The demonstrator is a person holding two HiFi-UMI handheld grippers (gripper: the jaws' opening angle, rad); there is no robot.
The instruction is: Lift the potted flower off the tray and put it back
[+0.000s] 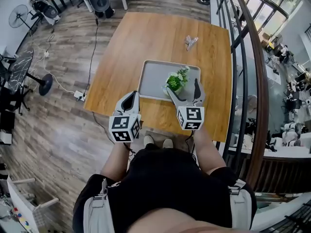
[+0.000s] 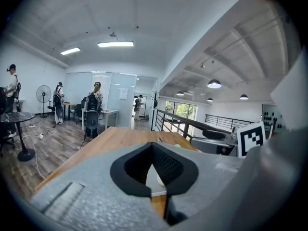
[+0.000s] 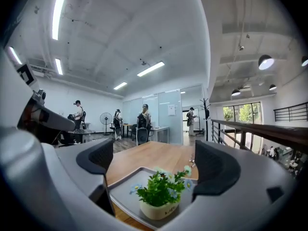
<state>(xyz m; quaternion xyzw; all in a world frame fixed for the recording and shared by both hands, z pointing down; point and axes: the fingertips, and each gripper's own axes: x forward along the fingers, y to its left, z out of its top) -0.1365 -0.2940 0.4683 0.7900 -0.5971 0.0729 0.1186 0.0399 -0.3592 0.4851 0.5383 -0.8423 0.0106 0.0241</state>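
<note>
A small potted flower (image 1: 176, 81) with green leaves and pale blue blooms, in a cream pot, stands on the near right part of a grey tray (image 1: 154, 74). My right gripper (image 1: 183, 86) is open and held level at the tray's near edge, with one jaw on each side of the plant. In the right gripper view the potted flower (image 3: 159, 198) sits on the tray (image 3: 126, 189) between the black pads (image 3: 98, 158), which do not touch it. My left gripper (image 1: 132, 97) is shut and empty, left of the tray's near corner. Its fingertips (image 2: 166, 163) meet in the left gripper view.
The tray lies on a wooden table (image 1: 146, 38) with a small clear crumpled wrapper (image 1: 190, 42) farther back. A dark railing (image 1: 252, 57) runs along the table's right side. Fans, desks and people stand in the room beyond the far edge.
</note>
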